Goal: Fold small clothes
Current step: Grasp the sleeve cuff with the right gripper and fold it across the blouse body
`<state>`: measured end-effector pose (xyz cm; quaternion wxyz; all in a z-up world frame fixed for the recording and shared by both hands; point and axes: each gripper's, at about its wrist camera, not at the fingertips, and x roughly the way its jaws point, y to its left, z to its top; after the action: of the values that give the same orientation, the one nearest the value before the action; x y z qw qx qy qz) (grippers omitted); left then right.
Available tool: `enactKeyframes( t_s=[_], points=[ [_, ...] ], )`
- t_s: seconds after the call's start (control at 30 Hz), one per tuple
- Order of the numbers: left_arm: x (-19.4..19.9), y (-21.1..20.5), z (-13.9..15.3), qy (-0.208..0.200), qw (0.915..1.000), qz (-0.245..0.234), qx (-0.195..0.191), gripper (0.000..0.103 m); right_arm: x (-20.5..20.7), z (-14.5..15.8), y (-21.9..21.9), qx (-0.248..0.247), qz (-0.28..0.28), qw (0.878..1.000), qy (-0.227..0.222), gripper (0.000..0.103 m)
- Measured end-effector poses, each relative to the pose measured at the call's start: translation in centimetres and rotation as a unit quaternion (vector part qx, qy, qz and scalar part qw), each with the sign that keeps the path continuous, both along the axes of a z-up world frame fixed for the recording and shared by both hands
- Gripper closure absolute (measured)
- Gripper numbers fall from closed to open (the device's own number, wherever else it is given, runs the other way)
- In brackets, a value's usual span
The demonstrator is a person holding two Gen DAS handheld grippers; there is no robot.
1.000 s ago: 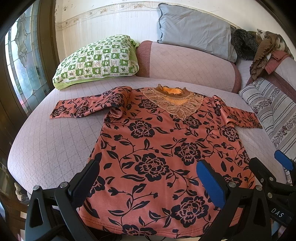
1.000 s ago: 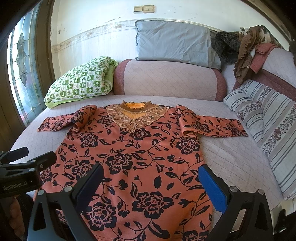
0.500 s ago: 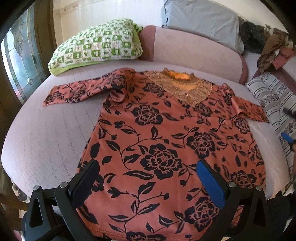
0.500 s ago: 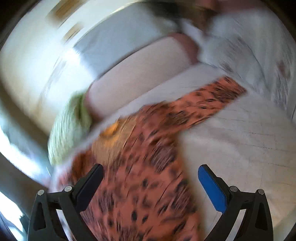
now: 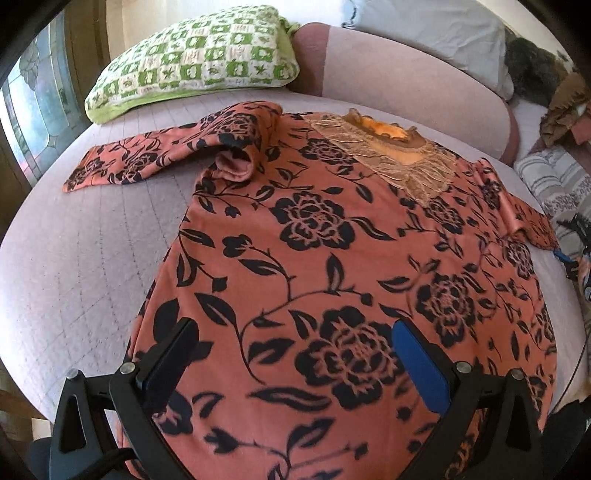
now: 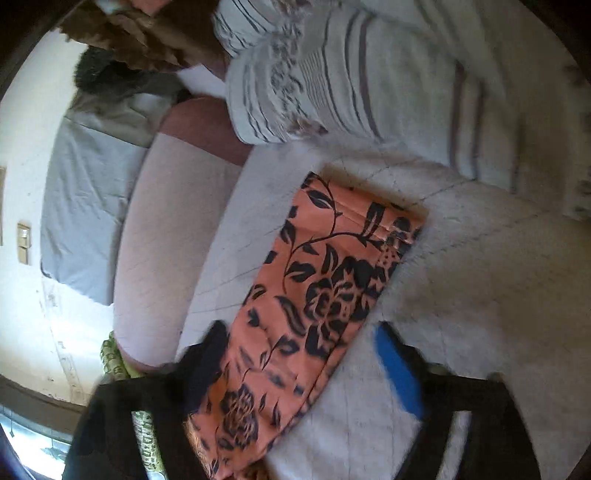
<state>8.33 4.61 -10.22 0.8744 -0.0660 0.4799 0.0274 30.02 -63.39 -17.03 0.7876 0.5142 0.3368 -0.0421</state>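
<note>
An orange blouse with black flowers (image 5: 332,258) lies spread flat, front up, on the pink sofa seat (image 5: 74,258). Its lace collar (image 5: 402,162) points to the back. Its left sleeve (image 5: 166,155) stretches out to the left, folded at the shoulder. My left gripper (image 5: 291,362) is open and empty, hovering over the blouse's lower hem. My right gripper (image 6: 303,358) is open, rolled sideways, right above the right sleeve (image 6: 325,295) near its cuff. It also shows in the left wrist view (image 5: 570,251) at the far right edge.
A green checked pillow (image 5: 195,62) lies at the back left. A grey pillow (image 5: 424,26) leans on the sofa back. Striped cushions (image 6: 369,74) lie just beyond the right sleeve's cuff. Brown clothes (image 5: 561,107) are piled at the back right. A window (image 5: 33,103) is at left.
My right gripper has swung away from the hem to the right sleeve and rolled sideways. My left gripper has moved in lower and closer over the hem.
</note>
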Motion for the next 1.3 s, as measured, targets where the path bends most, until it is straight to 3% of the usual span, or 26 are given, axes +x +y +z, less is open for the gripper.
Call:
enactKeyframes(
  t_s=[0.13, 0.2, 0.23, 0.27, 0.4, 0.53, 0.6, 0.67, 0.77, 0.93, 1.0, 1.03, 1.07, 1.17, 1.3],
  points=[
    [0.7, 0.7, -0.8, 0.006, 0.9999, 0.004, -0.009, 0.000, 2.4, -0.9, -0.1, -0.021, -0.008, 0.999, 0.030, 0.041],
    [0.8, 1.0, -1.2, 0.006, 0.9999, 0.004, -0.011, 0.000, 3.1, -0.4, -0.1, -0.040, -0.015, 0.998, 0.036, 0.052],
    [0.8, 1.3, -1.4, 0.006, 0.9999, 0.003, -0.011, 0.000, 3.5, -0.1, 0.0, -0.058, -0.014, 0.997, 0.045, 0.076],
    [0.8, 1.5, -1.5, 0.006, 0.9999, 0.004, -0.011, 0.000, 3.9, 0.0, 0.0, -0.081, -0.015, 0.995, 0.058, 0.092],
    [0.3, 2.6, -1.6, 0.006, 0.9997, 0.014, -0.021, 0.000, 4.3, -0.1, 0.1, -0.103, -0.013, 0.992, 0.071, 0.095],
    [0.1, 3.6, -1.3, -0.010, 0.9988, 0.025, -0.042, 0.000, 3.1, -0.8, -0.5, -0.046, -0.024, 0.997, 0.062, 0.087],
    [0.2, 3.5, -1.5, -0.007, 0.9987, 0.023, -0.045, 0.000, 2.1, -1.2, -1.0, -0.015, -0.044, 0.997, 0.057, 0.068],
    [0.3, 3.1, -1.5, -0.007, 0.9991, 0.017, -0.039, 0.000, 1.9, -1.3, -1.2, -0.004, -0.056, 0.997, 0.054, 0.041],
    [0.4, 2.6, -1.5, -0.011, 0.9996, 0.005, -0.026, 0.000, 2.6, -0.4, -1.0, -0.023, -0.062, 0.996, 0.062, 0.032],
    [0.6, 2.7, -2.1, -0.005, 0.9996, 0.004, -0.028, 0.000, 3.2, -0.3, -1.0, -0.080, -0.077, 0.989, 0.097, 0.033],
    [0.6, 2.9, -2.1, -0.007, 0.9996, 0.004, -0.028, 0.000, 3.9, 0.0, -0.8, -0.116, -0.070, 0.985, 0.111, 0.048],
    [0.6, 3.0, -2.0, -0.009, 0.9995, 0.006, -0.029, 0.000, 4.1, 0.0, -0.8, -0.130, -0.071, 0.982, 0.120, 0.078],
    [0.6, 3.1, -2.0, -0.009, 0.9994, 0.007, -0.031, 0.000, 4.5, -0.1, -1.1, -0.142, -0.066, 0.979, 0.128, 0.097],
    [0.5, 3.7, -1.8, -0.015, 0.9991, 0.017, -0.037, 0.000, 5.3, 0.5, -1.0, -0.167, -0.047, 0.977, 0.127, 0.098],
    [0.4, 4.4, -1.5, -0.025, 0.9980, 0.033, -0.048, 0.000, 5.9, 5.6, 2.9, -0.222, -0.001, 0.973, 0.055, 0.098]
  ],
)
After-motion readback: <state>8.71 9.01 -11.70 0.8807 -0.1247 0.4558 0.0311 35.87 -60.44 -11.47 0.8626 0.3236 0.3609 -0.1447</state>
